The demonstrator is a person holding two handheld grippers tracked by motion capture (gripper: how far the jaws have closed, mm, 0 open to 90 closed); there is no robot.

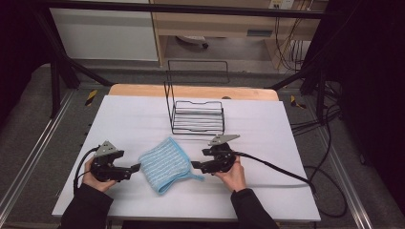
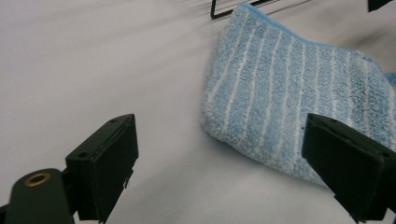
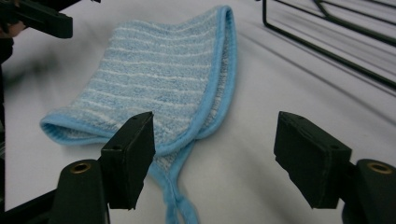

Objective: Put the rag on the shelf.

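Note:
A folded light-blue towel with white stripes [image 1: 165,163] lies flat on the white table cover [image 1: 143,119], near the front middle. Its loose hanging loop [image 3: 180,200] trails toward the right gripper. My left gripper [image 1: 134,169] sits just left of the towel, open, its jaws wide apart with the towel's [image 2: 299,93] near corner ahead of them. My right gripper [image 1: 195,166] rests just right of the towel, also open, with the towel's [image 3: 159,79] bound edge and loop lying between and before its jaws. Neither gripper holds anything.
A black wire rack [image 1: 197,114] stands behind the towel at the table's middle back; its wires [image 3: 327,32] show at the upper right of the right gripper view. Cables [image 1: 286,174] trail from the right gripper across the table to its right edge.

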